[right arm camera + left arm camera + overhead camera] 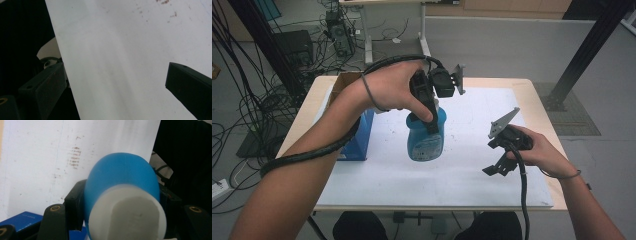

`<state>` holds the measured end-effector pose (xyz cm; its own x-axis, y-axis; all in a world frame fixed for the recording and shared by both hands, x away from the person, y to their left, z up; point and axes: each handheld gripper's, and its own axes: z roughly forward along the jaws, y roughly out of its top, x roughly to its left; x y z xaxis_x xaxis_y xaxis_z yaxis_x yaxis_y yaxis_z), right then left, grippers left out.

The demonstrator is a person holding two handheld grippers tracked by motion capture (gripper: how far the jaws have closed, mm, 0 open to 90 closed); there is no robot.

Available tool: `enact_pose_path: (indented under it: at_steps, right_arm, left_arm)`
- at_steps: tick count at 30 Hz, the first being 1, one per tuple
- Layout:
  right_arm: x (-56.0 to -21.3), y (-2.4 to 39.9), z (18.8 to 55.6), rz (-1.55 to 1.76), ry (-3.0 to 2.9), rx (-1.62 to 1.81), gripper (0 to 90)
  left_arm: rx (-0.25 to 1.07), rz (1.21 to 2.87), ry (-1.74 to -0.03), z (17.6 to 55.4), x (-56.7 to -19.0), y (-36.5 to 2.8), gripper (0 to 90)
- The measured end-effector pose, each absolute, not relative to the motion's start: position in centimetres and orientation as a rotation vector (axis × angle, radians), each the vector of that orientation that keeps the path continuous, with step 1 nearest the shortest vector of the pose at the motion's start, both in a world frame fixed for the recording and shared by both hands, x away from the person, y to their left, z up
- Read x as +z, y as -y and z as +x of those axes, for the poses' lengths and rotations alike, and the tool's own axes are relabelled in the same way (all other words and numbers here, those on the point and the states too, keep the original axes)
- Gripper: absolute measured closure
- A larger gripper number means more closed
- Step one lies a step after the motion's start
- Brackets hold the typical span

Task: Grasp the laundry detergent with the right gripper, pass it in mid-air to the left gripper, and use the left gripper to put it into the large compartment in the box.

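Blue plastic bottle (427,137) stands mid-table on the white mat (472,175), already clamped near its white cap (130,215) by the left gripper (428,117). The right gripper (498,167) hovers nearby, its 2 jaws apart and empty; opening or lifting remains.

No legible text on bottle (427,142) label

The squat blue plastic bottle (427,140) at the table's centre looks smooth with a soft sheen; its white plastic cap (130,215) is matt. The white paper-like table cover (472,165) is matt, with brown scuffs. At nine o'clock, the blue cardboard box (358,142) looks faintly glossy. The black gripper jaws are matt plastic.
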<state>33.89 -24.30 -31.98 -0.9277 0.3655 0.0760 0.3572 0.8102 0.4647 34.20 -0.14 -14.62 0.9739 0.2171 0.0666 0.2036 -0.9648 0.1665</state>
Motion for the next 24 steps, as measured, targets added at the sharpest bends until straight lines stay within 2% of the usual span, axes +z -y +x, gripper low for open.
enact_pose_path:
  at_steps: [11, 24]
  right_arm:
    - [-33.1, 25.0, 34.6, 0.683, -3.023, 0.462, 2.4]
    - [-33.6, 24.7, 35.1, 0.696, -3.012, 0.448, 2.4]
  left_arm:
    - [0.131, 2.970, -0.370, 34.6, -14.6, -0.4, 37.7]
    - [0.150, 2.967, -0.466, 35.6, -13.2, -1.1, 37.7]
